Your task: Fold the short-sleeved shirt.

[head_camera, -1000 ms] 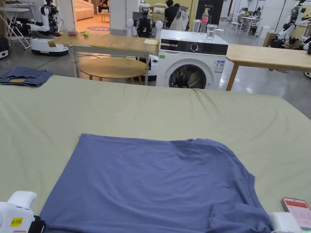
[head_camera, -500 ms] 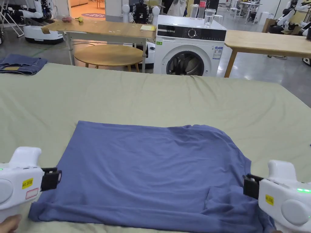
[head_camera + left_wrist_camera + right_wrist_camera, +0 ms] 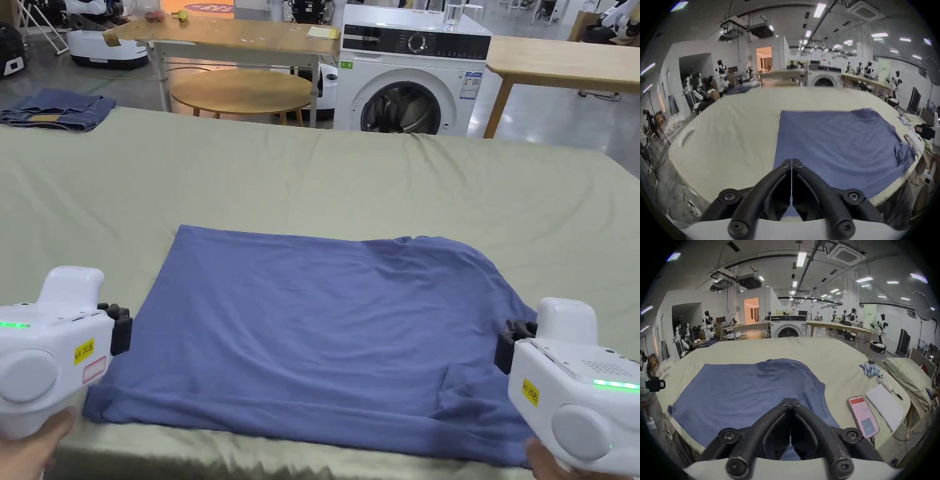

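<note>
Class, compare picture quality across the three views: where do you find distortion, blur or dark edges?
Head view: straight lines, sharp blue shirt. Left gripper view: fisheye bend, black corners, smeared background tables. Right gripper view: same curved rim, washing machine fairly clear.

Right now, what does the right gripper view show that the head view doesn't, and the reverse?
Right gripper view alone: a pink phone, a white notebook and a pen to the right of the shirt. Head view alone: folded jeans at the far left and a round wooden table. Both: the blue short-sleeved shirt on the green sheet, and the washing machine.
</note>
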Available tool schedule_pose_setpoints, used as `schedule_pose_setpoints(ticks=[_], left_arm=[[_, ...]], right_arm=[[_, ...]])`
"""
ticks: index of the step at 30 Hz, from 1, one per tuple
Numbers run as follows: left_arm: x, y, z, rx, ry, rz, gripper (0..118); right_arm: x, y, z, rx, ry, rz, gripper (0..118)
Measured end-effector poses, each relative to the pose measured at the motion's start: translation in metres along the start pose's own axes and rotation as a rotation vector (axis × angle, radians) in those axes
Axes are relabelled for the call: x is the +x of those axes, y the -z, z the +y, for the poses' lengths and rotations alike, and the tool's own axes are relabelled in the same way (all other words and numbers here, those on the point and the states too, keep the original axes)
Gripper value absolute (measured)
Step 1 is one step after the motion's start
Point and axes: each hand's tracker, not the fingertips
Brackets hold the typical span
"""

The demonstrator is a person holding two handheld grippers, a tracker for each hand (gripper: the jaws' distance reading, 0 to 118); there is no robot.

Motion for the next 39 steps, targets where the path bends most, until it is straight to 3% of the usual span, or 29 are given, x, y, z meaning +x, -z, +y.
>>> schedule_pose_setpoints(ticks=[8, 10, 11, 14, 19, 21, 22, 24, 25, 28, 32, 35, 37, 39], left_arm=[[-0.037, 0.018, -0.013, -0.284, -0.109, -0.055, 0], [-0.040, 0.031, -0.018, -0.353, -0.142, -0.044, 41], [-0.040, 0.035, -0.021, -0.366, -0.155, -0.030, 48], [-0.038, 0.052, -0.034, -0.405, -0.161, -0.021, 56], [-0.028, 0.058, -0.041, -0.414, -0.138, 0.011, 55], [-0.023, 0.055, -0.041, -0.406, -0.101, 0.023, 47], [-0.023, 0.053, -0.043, -0.390, -0.101, 0.019, 39], [-0.023, 0.049, -0.044, -0.367, -0.122, 0.007, 14], [-0.025, 0.046, -0.045, -0.359, -0.119, -0.008, 7], [-0.025, 0.046, -0.046, -0.353, -0.132, -0.036, 2], [-0.022, 0.046, -0.047, -0.349, -0.112, -0.030, 2], [-0.020, 0.046, -0.047, -0.346, -0.093, -0.023, 2], [-0.021, 0.046, -0.048, -0.345, -0.087, -0.021, 2], [-0.021, 0.046, -0.048, -0.344, -0.081, -0.020, 2]], right_arm=[[0.007, 0.004, -0.012, -0.058, -0.040, -0.002, 0], [0.009, 0.006, -0.015, -0.074, -0.034, 0.008, 0], [0.009, 0.007, -0.017, -0.082, -0.036, 0.012, 0], [0.010, 0.007, -0.022, -0.096, -0.053, 0.014, 0], [0.017, 0.006, -0.026, -0.134, -0.051, 0.011, 0], [0.023, 0.007, -0.026, -0.156, -0.045, 0.012, 0], [0.028, 0.009, -0.025, -0.181, -0.037, 0.015, 5], [0.037, 0.010, -0.022, -0.232, -0.037, 0.019, 33], [0.042, 0.009, -0.021, -0.256, -0.042, 0.010, 41], [0.059, 0.007, -0.019, -0.319, -0.041, -0.037, 51], [0.076, 0.013, -0.031, -0.417, -0.029, -0.034, 52], [0.081, 0.029, -0.052, -0.540, 0.025, -0.004, 52], [0.080, 0.038, -0.065, -0.569, 0.035, 0.009, 40], [0.072, 0.032, -0.065, -0.489, -0.013, -0.018, 31]])
